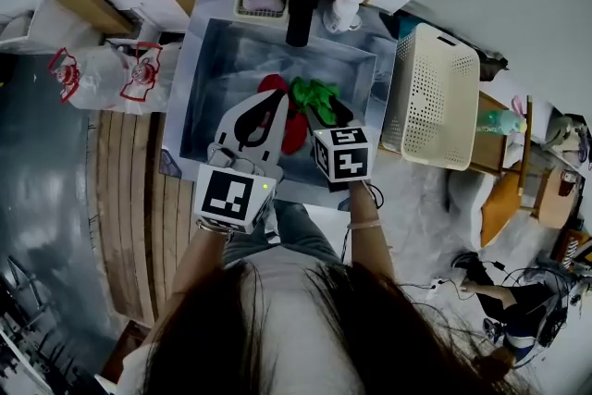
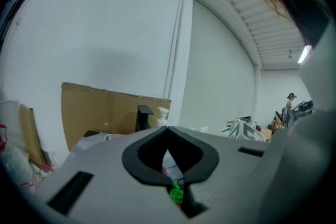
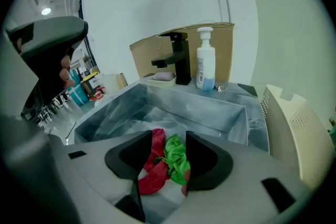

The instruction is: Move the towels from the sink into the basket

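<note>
1. Head view: the sink [image 1: 199, 60] is sitting mid-frame, w/ the faucet [image 1: 303, 0] at its 12 o'c, the soap bottle [image 1: 344, 9] at 1 o'c and the soap dish [image 1: 262, 3] at 11 o'c. The red towel [image 1: 294, 129] and green towel [image 1: 314, 97] are lying bunched in the basin, touching each other, toward its 5 o'c corner. The green one is sitting at the red one's 1 o'c. The basket [image 1: 435, 97] is standing just beside the sink at 3 o'c. The L gripper [image 1: 276, 97] is hovering over the red towel. The R gripper [image 1: 335, 114] is reaching in at the green towel's 4 o'c edge.
2. L gripper view: the L gripper [image 2: 168, 128] is keeping its jaw tips pressed together and is pinching nothing. A scrap of green towel [image 2: 177, 194] is showing thru the gap lower down, at 6 o'c. The cardboard [image 2: 89, 113], faucet [image 2: 143, 115] and soap bottle [image 2: 163, 115] are standing beyond, at 10–12 o'c.
3. R gripper view: the R gripper [image 3: 169, 139] is holding its jaws spread and is squeezing nothing. Both towels are showing btwn the jaws, lying on the sink [image 3: 210, 107] floor. The red towel [image 3: 152, 173] is on the 9 o'c side and the green towel [image 3: 176, 160] on the 3 o'c side. The faucet [image 3: 181, 57] and soap bottle [image 3: 206, 63] are standing at 12 o'c, and the basket [image 3: 294, 128] at 3 o'c.
</note>
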Motion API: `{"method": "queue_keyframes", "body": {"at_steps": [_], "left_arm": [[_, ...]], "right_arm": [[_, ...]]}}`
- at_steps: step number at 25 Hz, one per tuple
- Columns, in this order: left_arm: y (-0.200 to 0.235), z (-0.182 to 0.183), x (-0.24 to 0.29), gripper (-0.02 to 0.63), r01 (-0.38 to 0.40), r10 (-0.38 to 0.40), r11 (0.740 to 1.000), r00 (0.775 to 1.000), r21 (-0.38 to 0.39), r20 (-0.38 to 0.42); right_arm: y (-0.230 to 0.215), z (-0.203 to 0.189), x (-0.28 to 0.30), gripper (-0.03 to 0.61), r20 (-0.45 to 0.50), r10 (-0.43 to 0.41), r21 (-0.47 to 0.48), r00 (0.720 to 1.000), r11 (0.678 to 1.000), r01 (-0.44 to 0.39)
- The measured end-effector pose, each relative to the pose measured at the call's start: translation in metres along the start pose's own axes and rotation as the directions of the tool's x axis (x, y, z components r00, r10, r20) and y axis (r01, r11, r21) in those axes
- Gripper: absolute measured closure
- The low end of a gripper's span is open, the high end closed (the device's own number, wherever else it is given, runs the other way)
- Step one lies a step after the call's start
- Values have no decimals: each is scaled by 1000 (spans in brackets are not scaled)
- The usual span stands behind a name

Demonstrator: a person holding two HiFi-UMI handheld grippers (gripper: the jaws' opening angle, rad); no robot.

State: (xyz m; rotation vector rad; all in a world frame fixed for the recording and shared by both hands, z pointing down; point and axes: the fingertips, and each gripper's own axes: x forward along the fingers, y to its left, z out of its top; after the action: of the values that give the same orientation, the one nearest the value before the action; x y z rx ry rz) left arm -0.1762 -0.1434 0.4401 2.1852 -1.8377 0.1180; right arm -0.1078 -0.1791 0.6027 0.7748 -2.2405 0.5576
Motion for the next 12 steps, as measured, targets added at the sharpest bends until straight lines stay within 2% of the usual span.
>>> {"method": "queue_keyframes", "body": {"at_steps": [12], "left_arm": [[13, -9, 14, 604, -27, 27, 1000, 1000, -4, -8]], "right_arm": [[-17, -32, 53, 346, -105, -37, 14, 994, 999, 39]]}}
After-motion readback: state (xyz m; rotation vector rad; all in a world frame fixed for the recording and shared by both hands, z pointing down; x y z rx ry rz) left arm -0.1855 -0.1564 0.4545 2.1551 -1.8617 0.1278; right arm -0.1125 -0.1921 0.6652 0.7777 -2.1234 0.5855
